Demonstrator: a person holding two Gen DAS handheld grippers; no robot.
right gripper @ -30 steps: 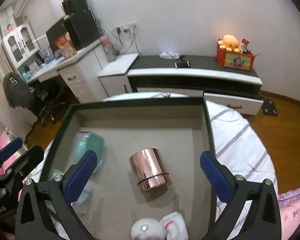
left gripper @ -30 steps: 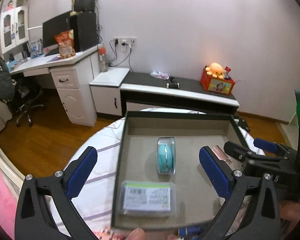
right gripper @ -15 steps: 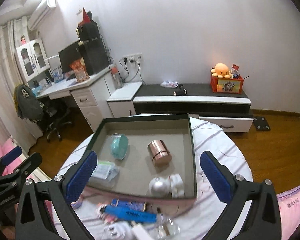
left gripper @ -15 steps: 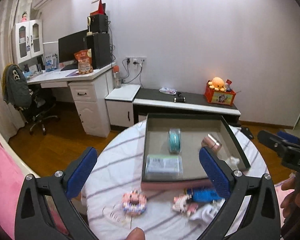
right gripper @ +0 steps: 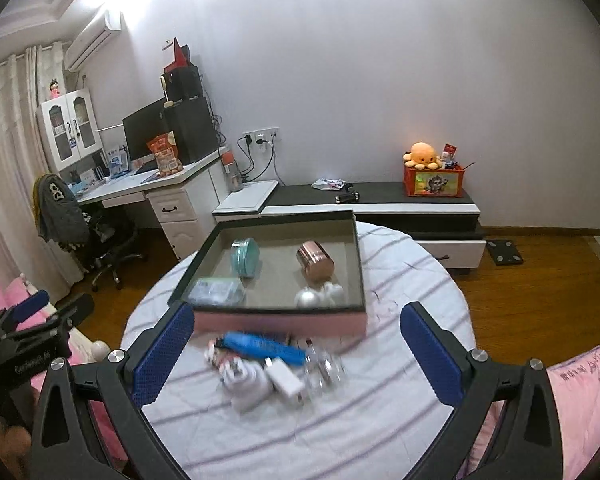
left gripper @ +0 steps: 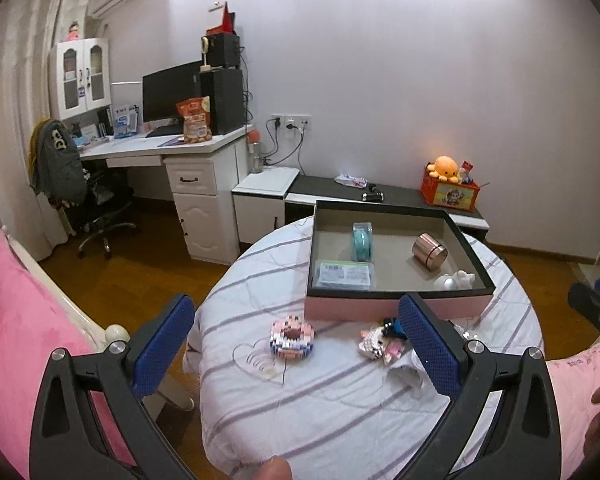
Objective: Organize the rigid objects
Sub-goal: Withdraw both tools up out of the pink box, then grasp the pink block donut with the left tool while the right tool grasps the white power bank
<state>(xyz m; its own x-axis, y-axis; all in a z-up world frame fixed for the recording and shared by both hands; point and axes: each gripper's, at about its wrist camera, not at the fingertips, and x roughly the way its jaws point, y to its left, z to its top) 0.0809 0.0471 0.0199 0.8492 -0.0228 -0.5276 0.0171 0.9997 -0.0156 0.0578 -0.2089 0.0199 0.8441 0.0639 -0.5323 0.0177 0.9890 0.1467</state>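
Both grippers wide, empty, held back above near edge of round tabletop (left gripper: 340, 400).

Left gripper (left gripper: 296, 344), right gripper (right gripper: 296, 356).

Pink-sided tray (left gripper: 392, 307) at far side holds teal case (left gripper: 362, 241), copper tin (left gripper: 430, 251), flat packet (left gripper: 344, 275), silver ball (left gripper: 446, 282).

Loose items in front of tray: brick donut (left gripper: 292, 337), brick cat (left gripper: 380, 347), blue tube (right gripper: 264, 347), white charger (right gripper: 286, 382), clear pieces (right gripper: 326, 368), blurred.

Likely step: pick next loose piece.

- donut stands apart: easy left grasp
- right cluster touching: take outermost first, come straight down, avoid nudging neighbours
- lift clear over tray wall

Orange octopus plush (left gripper: 444, 168), white desk (left gripper: 156, 148) (monitor (left gripper: 170, 90) on top), office chair (left gripper: 100, 200)
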